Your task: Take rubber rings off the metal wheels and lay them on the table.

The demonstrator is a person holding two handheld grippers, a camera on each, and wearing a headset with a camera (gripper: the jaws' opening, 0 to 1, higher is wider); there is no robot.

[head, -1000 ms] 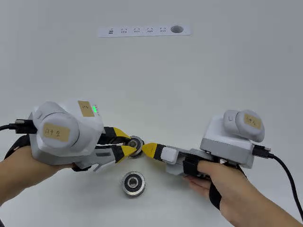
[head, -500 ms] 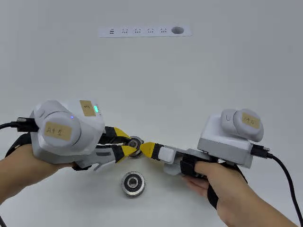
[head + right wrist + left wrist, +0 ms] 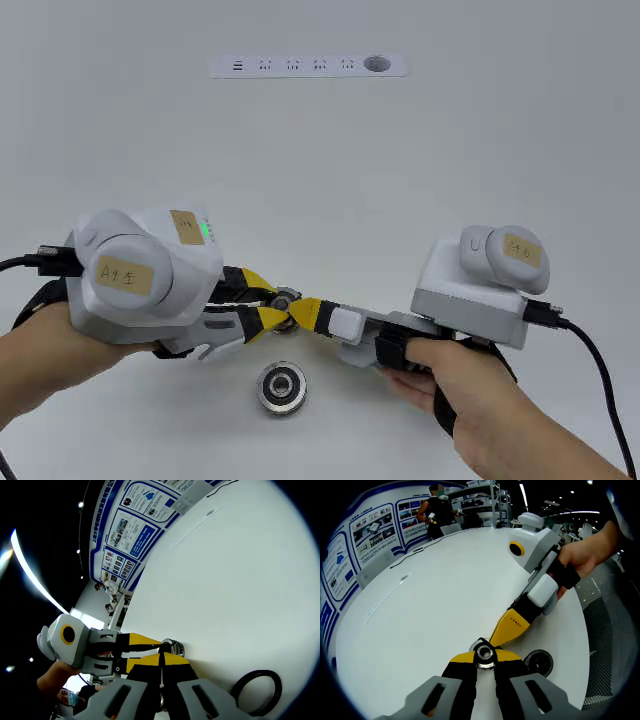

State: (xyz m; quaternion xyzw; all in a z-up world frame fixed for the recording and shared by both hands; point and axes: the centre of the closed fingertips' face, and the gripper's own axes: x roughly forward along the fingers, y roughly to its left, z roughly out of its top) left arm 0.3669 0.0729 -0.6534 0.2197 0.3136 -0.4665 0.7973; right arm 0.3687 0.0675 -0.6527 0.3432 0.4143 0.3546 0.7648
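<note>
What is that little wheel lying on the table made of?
The wheel on the table looks like bare metal in the middle, judging by its silvery shine, with a dull black band around the rim, probably rubber, though the look alone can't confirm that.

Bright, even light; fisheye-warped edges

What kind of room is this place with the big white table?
Probably a lab or workshop hall: a big white workbench with a power strip, blue-and-white poster boards along the wall, and storage racks under long ceiling lights.
</note>
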